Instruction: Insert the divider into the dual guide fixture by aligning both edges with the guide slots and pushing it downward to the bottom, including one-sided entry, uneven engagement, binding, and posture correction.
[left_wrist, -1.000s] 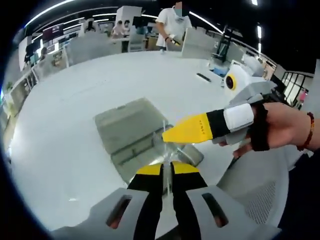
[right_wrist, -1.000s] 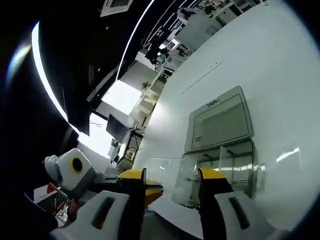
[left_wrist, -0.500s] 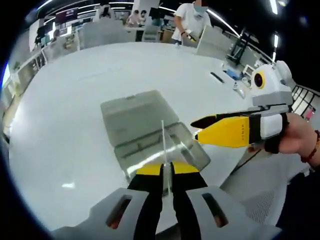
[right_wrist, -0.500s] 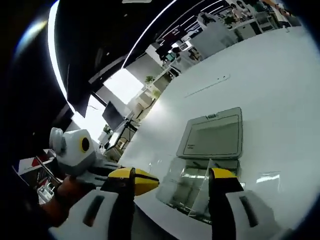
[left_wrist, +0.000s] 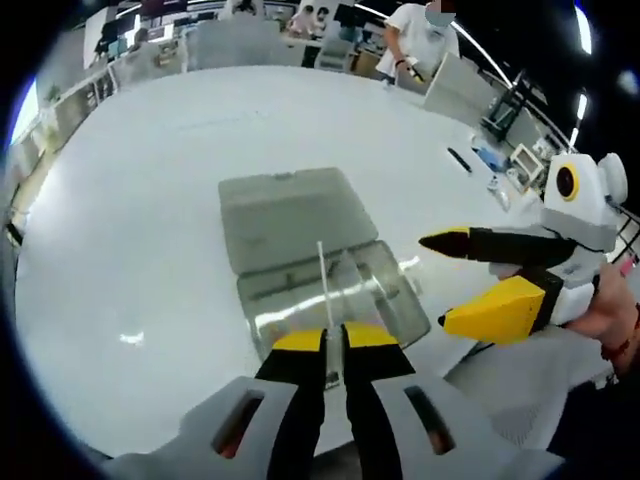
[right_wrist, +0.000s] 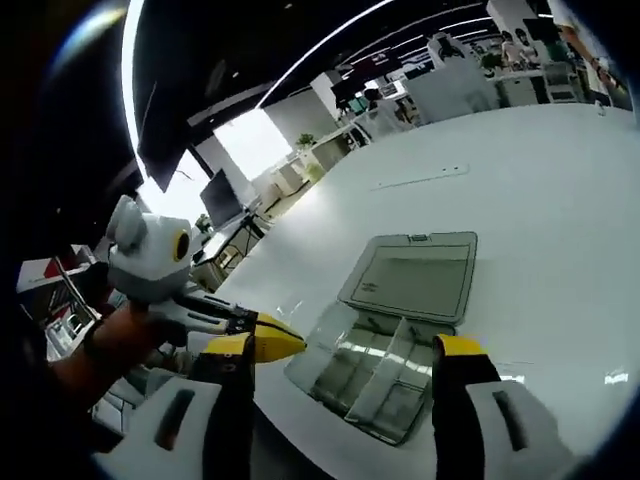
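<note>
Left gripper view | left gripper (left_wrist: 334, 338) clamps thin clear divider (left_wrist: 323, 285) upright | right gripper (left_wrist: 455, 283) spread apart

Your left gripper (left_wrist: 334, 340) and right gripper (right_wrist: 338, 352) have yellow tips on black jaws. The divider (left_wrist: 323, 292) is clear; the fixture (right_wrist: 385, 370) is translucent grey, on a white table (left_wrist: 140, 220).

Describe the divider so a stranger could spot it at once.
Start at the white table, then find the clear box with its lid open flat. The divider is the thin clear sheet standing upright over it, seen edge-on, held by the left gripper.
</note>
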